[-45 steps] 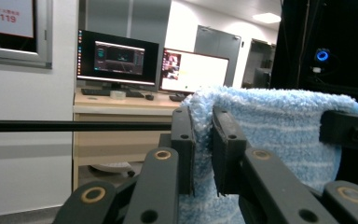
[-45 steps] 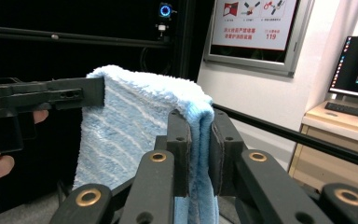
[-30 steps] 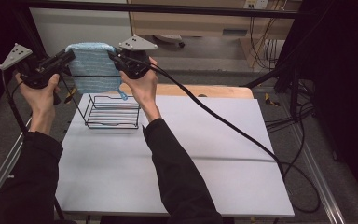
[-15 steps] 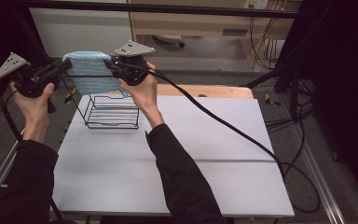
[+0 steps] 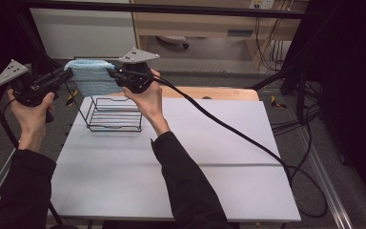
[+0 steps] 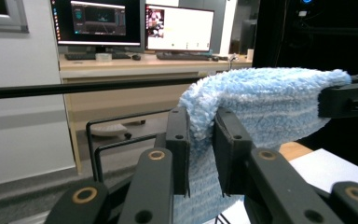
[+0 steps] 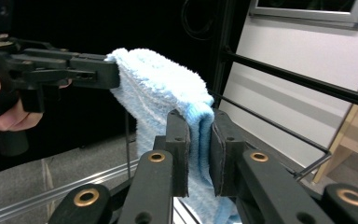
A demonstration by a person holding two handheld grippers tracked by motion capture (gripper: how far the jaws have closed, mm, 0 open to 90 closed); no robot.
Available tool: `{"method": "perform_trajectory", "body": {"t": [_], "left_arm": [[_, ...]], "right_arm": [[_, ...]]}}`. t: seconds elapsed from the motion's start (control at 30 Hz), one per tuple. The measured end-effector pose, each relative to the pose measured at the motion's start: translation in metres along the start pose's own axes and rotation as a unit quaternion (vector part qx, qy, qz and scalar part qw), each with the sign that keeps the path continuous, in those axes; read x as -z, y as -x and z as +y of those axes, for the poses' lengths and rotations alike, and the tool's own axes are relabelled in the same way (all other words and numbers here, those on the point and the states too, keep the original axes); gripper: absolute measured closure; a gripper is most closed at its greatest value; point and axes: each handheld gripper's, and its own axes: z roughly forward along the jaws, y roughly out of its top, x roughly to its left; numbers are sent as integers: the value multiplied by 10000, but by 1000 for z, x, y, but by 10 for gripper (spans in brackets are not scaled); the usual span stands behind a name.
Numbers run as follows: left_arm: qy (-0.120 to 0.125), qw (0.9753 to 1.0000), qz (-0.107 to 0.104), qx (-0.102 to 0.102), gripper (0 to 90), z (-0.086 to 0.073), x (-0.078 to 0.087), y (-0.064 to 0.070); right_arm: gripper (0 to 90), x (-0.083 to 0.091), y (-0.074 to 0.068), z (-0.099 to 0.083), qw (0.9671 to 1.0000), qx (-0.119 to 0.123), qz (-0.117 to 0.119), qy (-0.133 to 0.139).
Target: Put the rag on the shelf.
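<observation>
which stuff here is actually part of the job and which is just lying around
In use:
- blue towel, held stretched between both tools
- left tool, shut on one end of it
- right tool, shut on the other end
- black wire rack, right below the towel

Just there:
- monitors on the desk behind
- keyboard
- wooden board at the table's far edge

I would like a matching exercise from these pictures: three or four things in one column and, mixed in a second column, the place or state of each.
Things:
1. blue towel
2. wire rack
3. left gripper
4. right gripper

Places or states:
A. stands on the white table, at its far left
B. stretched in the air between both grippers
C. shut on the towel's end nearer the table's middle
D. shut on the towel's outer end, beyond the table's left edge

Pairs: 1-B, 2-A, 3-D, 4-C
</observation>
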Motion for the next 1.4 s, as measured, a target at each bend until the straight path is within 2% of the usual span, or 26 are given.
{"method": "perform_trajectory", "body": {"t": [0.13, 0.33, 0.47, 0.57, 0.67, 0.87, 1.07, 1.27, 1.4], "left_arm": [[-120, 9999, 35, 7, 740, 6, 6, 1], [-48, 9998, 43, 185, 730, 27, 17, 1], [-305, 9992, 189, 171, 773, 42, 13, 4], [-609, 9978, 152, 201, 828, 47, 5, 6], [-915, 9955, 77, 230, 859, 46, -2, 7], [-1291, 9913, -154, 210, 895, 33, -5, 10], [-1338, 9904, -244, 251, 896, 24, -1, 8], [-1399, 9897, -271, 142, 895, 16, -2, 11], [-1465, 9889, -261, 27, 896, 10, -3, 12]], "right_arm": [[802, 2, -4, -1, 9999, 99, 72, -44], [803, 2, -7, -4, 9996, 228, 147, -125], [802, 3, -10, -7, 9991, 352, 180, -144], [800, 2, -12, -9, 9987, 423, 212, -166], [798, 2, -14, -10, 9984, 460, 236, -212], [781, 2, -16, -12, 9980, 511, 230, -300], [690, 2, -19, -12, 9983, 407, 290, -309], [546, 6, -22, -8, 9988, 234, 396, -184], [530, 9, -20, -3, 9991, 86, 400, -56]]}}
